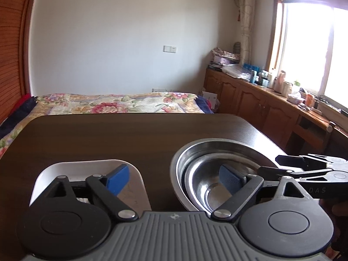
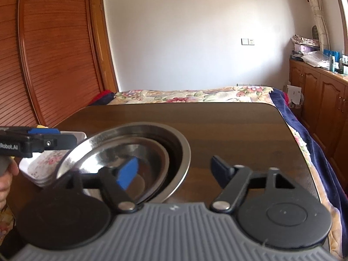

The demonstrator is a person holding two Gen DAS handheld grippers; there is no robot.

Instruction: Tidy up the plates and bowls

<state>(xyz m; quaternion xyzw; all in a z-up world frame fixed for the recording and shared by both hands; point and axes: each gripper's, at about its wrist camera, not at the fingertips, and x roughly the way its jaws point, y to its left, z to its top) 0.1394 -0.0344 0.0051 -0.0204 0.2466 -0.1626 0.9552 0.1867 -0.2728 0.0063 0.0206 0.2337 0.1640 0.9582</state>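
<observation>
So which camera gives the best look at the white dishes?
The right wrist view: the white dishes show their floral pattern and stacked rims. The left wrist view shows only one white rim, mostly hidden behind the left claw.

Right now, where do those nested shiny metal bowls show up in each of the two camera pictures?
Left wrist view: the metal bowls sit lower right of centre, on the dark table.
Right wrist view: the metal bowls sit lower left of centre.
Shared landmark: the white square plate just left of them.
</observation>
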